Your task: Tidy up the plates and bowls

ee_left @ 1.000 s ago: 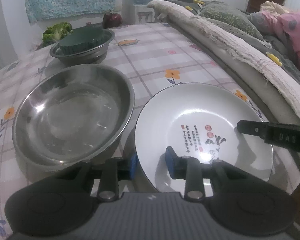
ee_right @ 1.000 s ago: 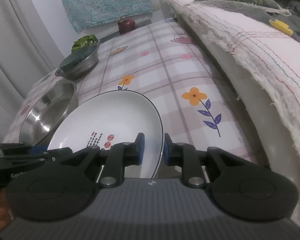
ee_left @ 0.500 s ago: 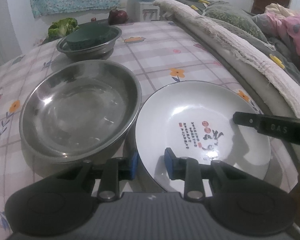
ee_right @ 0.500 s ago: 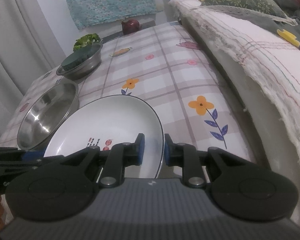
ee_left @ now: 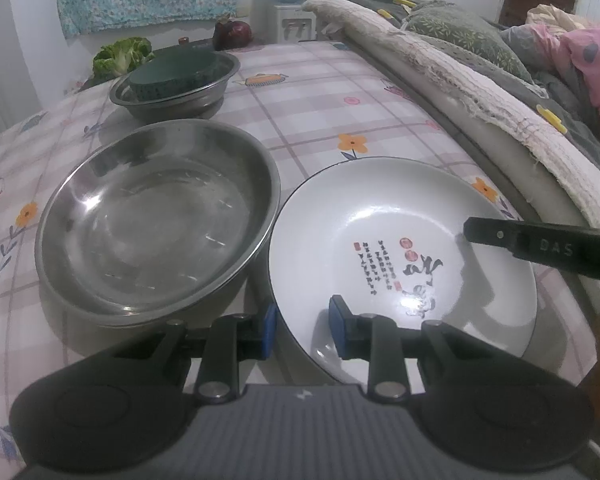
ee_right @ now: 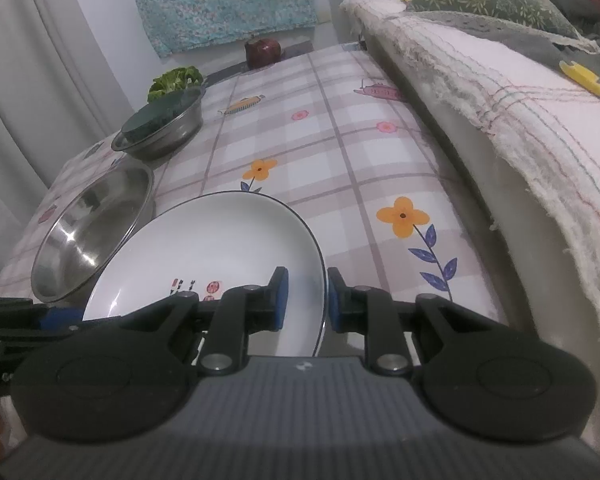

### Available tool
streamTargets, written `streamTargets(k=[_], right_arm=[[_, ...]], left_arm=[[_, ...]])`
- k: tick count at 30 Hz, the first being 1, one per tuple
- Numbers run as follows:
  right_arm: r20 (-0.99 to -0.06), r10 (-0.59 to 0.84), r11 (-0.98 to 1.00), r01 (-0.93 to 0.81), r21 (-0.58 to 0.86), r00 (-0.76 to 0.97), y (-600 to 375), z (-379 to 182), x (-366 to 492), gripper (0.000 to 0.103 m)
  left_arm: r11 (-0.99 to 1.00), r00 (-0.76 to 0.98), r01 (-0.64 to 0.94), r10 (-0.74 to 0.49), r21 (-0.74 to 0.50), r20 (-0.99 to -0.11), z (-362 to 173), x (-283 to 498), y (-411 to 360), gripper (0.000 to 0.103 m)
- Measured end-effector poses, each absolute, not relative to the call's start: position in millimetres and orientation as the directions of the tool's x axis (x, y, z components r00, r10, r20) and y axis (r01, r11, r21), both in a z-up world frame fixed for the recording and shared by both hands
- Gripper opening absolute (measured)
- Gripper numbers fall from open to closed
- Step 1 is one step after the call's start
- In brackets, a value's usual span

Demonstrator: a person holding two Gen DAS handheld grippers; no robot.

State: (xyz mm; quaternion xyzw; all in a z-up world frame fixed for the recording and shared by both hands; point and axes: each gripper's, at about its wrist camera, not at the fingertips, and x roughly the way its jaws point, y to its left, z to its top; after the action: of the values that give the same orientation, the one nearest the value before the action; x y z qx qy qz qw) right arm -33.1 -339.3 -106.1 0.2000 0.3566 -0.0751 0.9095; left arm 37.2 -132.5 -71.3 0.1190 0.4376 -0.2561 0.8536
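Floral tablecloth [ee_left: 308, 92], bed [ee_left: 480, 52] alongside, white walls.

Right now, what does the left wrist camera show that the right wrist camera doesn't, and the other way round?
Only the left wrist view shows the white plate's full calligraphy print and the water dispenser. Only the right wrist view shows the grey curtain. Both show the plate with the left gripper and right gripper straddling its rim, the large steel bowl, the steel bowl holding a green bowl, and the leafy greens.
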Motion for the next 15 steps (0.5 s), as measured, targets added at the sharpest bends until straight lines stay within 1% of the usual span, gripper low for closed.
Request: streamTargets(k=[15], right_arm=[[-0.681, 0.037, 0.899, 0.274, 0.342, 0.731, -336, -110, -46, 0.02]], left_arm=[[0.842, 0.478, 0.539, -0.341, -0.037, -0.809, -74, 41, -135, 0.034]])
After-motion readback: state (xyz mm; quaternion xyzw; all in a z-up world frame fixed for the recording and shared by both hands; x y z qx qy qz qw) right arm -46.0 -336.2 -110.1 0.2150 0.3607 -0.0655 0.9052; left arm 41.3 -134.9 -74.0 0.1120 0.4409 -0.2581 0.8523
